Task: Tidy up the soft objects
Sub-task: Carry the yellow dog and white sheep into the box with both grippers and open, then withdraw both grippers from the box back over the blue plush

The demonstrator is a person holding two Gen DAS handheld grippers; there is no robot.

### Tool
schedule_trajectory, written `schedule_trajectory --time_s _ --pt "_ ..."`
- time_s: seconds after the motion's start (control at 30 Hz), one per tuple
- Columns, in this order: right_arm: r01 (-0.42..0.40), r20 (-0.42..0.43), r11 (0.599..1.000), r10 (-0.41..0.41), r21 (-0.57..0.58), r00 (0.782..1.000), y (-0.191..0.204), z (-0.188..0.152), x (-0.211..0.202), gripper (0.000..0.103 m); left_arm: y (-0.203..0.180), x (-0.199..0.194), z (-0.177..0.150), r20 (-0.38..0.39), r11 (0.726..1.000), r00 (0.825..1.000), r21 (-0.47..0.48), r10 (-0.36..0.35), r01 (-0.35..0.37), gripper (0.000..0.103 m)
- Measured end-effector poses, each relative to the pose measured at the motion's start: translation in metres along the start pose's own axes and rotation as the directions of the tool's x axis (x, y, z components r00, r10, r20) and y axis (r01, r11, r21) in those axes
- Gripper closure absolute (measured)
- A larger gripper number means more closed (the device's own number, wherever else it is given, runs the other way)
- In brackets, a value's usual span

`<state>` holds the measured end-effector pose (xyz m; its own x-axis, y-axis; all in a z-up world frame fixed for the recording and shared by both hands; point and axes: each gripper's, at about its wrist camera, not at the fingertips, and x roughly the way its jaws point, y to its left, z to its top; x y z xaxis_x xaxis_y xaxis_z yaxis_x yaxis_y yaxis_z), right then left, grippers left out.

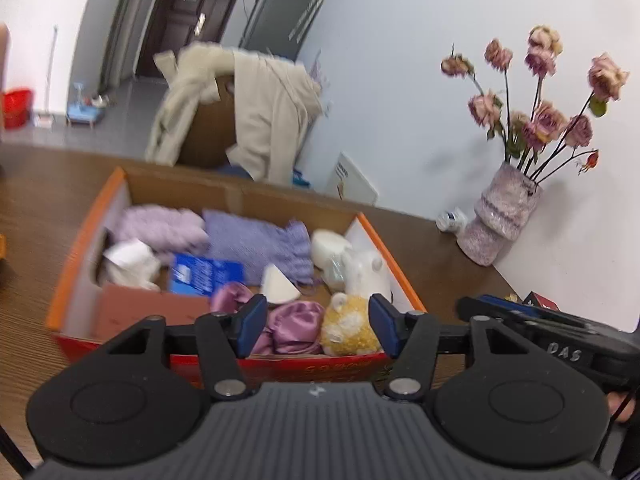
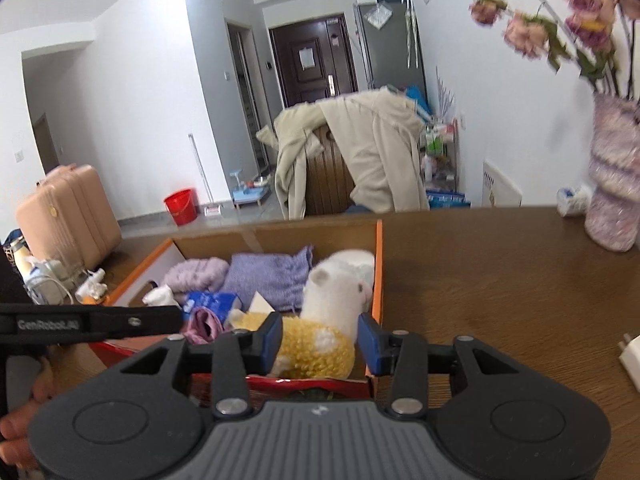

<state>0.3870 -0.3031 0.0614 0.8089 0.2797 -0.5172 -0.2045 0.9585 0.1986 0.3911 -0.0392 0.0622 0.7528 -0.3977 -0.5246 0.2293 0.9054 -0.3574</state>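
Right wrist view: yellow plush (image 2: 308, 350) lies in the box (image 2: 378, 280) beyond the released right gripper (image 2: 319, 344) (left gripper (image 1: 318, 326) likewise unclenched, empty).

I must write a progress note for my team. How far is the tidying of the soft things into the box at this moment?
Mostly done, it seems. The cardboard box already holds the purple knit cloth, the pink satin pouch, the white plush toy and the yellow plush toy. Nothing is in hand: the left gripper and the right gripper are both open above the box. No soft thing is visible waiting on the table.
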Motion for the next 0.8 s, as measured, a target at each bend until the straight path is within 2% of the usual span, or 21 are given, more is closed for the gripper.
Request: schedule_trajectory --time_s 0.27,0.33,0.43,0.53,0.57,0.6,0.7,0.8 --pt "-0.009 0.081 1.0 0.01 -0.023 0.997 0.019 0.003 -0.066 0.05 -0.012 -0.075 -0.01 0.071 0.998 0.997 0.038 0.037 -0.04 0.031" --pt "-0.009 0.093 0.999 0.013 -0.038 0.996 0.026 0.0 -0.08 0.049 -0.019 -0.09 -0.019 0.083 0.994 0.994 0.075 0.078 -0.084 0.028" --pt "-0.018 0.134 0.999 0.024 -0.049 0.991 0.034 -0.009 -0.103 0.038 -0.031 -0.116 -0.038 0.141 0.976 0.981 0.154 0.135 -0.156 0.022" --pt "-0.022 0.165 0.999 0.027 -0.036 0.986 0.038 -0.028 -0.129 0.029 -0.039 -0.148 -0.061 0.196 0.966 0.969 0.183 0.148 -0.185 0.013" --pt "-0.015 0.174 0.999 0.021 -0.036 0.985 0.04 -0.036 -0.138 0.027 -0.04 -0.16 -0.071 0.219 0.965 0.964 0.183 0.149 -0.19 0.006" --pt "-0.005 0.183 0.999 0.013 -0.04 0.983 0.042 -0.045 -0.146 0.026 -0.042 -0.17 -0.082 0.24 0.963 0.959 0.183 0.152 -0.199 0.003" --pt "0.033 0.227 0.997 -0.017 -0.069 0.974 0.052 -0.074 -0.173 0.018 -0.044 -0.198 -0.114 0.284 0.948 0.941 0.201 0.184 -0.246 0.0" --pt "0.067 0.309 0.991 -0.028 -0.117 0.951 0.066 -0.109 -0.203 0.014 -0.043 -0.221 -0.144 0.313 0.934 0.924 0.209 0.218 -0.291 0.0"
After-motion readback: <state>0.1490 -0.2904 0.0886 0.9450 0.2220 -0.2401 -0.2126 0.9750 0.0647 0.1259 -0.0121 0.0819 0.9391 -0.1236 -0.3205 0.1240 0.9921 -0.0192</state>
